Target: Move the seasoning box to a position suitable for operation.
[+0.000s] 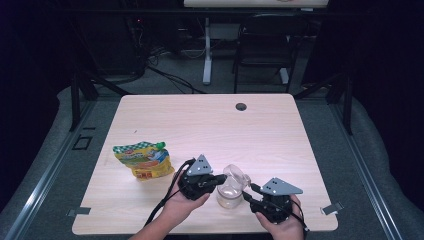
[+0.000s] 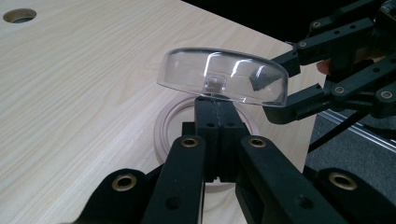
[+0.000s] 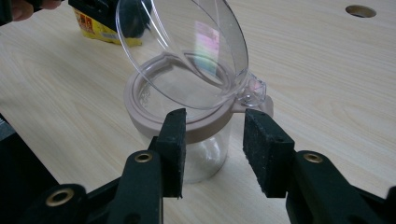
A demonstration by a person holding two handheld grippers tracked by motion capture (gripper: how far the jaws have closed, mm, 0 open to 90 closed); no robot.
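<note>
A clear jar (image 1: 230,194) with a pinkish rim (image 3: 140,116) stands near the table's front edge between my two grippers. Its clear domed lid (image 2: 223,77) is tilted up on a hinge (image 3: 254,91). My left gripper (image 1: 220,178) is shut on the lid's front edge, jaws pressed together at the lid (image 1: 236,175). My right gripper (image 3: 212,135) is open just in front of the jar (image 3: 201,158), its pads (image 3: 173,140) level with the rim and not pressing on it. In the left gripper view the right gripper (image 2: 280,88) reaches in behind the lid.
A yellow and green snack pouch (image 1: 144,160) lies on the table to the left of the jar. A cable hole (image 1: 241,106) sits at the table's far edge. A chair and a desk leg stand beyond the table. The wooden tabletop (image 1: 200,130) is bare wood towards the back.
</note>
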